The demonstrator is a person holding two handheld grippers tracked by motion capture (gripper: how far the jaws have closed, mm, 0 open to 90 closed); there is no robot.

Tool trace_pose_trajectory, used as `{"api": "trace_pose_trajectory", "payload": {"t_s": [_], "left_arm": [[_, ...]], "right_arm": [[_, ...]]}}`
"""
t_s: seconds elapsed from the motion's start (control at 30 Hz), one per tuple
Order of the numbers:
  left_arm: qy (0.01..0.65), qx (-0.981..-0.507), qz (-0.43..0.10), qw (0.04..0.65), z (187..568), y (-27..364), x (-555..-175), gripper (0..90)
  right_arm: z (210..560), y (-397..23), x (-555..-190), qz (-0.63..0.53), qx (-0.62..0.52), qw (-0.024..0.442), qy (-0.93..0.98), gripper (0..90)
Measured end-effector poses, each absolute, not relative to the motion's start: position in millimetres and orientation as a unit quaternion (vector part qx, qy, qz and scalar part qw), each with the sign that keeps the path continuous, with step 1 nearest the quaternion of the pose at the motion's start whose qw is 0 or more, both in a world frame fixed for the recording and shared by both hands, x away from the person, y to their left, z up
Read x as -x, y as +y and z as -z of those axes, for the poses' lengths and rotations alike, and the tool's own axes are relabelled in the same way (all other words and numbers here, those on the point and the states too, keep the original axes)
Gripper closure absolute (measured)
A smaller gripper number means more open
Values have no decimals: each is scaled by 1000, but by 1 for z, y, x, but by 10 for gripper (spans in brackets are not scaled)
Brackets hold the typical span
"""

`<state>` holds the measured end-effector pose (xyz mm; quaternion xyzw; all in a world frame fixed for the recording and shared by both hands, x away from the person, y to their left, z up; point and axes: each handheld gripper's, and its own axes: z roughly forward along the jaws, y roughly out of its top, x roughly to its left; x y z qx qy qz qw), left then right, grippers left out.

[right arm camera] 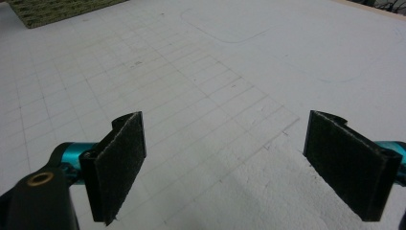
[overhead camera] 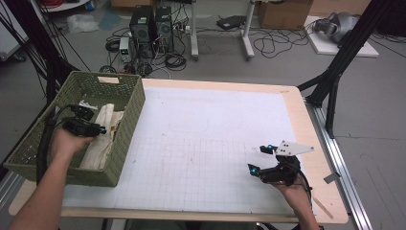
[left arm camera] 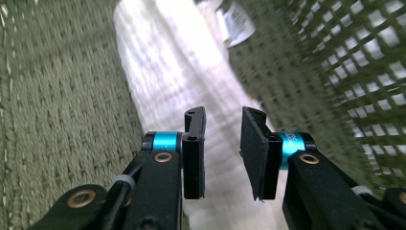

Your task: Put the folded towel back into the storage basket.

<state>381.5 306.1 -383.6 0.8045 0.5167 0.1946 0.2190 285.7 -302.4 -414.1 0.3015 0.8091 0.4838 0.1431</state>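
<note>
At the left edge of the desk [overhead camera: 306, 115] stands a green woven basket [overhead camera: 129, 120], its near end overhanging the desk's front-left corner. A folded white cloth [overhead camera: 103, 136] lies lengthwise on the basket floor, toward the wall on the desk side. A small white tag [left arm camera: 238, 21] sits at the far end of the cloth.

The left claw [overhead camera: 98, 123] is inside the basket, held by the person's left hand [overhead camera: 67, 143], with its cable trailing back over the basket's left wall. In the left gripper view the left claw [left arm camera: 222, 153] points along the cloth [left arm camera: 177, 72]. Its jaws stand partly apart with a narrow gap between the pads. The cloth shows through that gap, below the pads, and neither pad presses on it. The claw holds nothing.

A white gridded mat [overhead camera: 206, 143] covers most of the desk; faint outlines are drawn on its far half.

The right claw [overhead camera: 257, 159] is at the right front of the mat, held by the person's right hand [overhead camera: 294, 189], with a grey three-cornered plate [overhead camera: 294, 148] on top. In the right gripper view the right claw [right arm camera: 249, 167] has its jaws spread wide, with bare mat [right arm camera: 215, 96] between them. It holds nothing. A corner of the basket [right arm camera: 52, 9] shows at the top left of that view, well apart from the right claw.
</note>
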Motion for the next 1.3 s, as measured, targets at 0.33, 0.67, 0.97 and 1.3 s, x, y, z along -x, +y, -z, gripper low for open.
{"api": "trace_pose_trajectory", "payload": {"t_s": [0.33, 0.67, 0.97, 1.3], "left_arm": [[493, -842, -105, 192, 405, 294, -382, 736], [477, -848, -109, 204, 394, 297, -379, 738], [469, -831, -146, 259, 371, 302, -370, 721], [462, -814, -163, 311, 360, 302, -360, 666]], "right_arm": [[414, -302, -285, -485, -300, 143, 809, 138], [413, -302, -285, -488, -300, 143, 807, 138], [413, -302, -285, -488, -298, 144, 808, 138], [416, -299, -286, -483, -292, 142, 813, 138]]}}
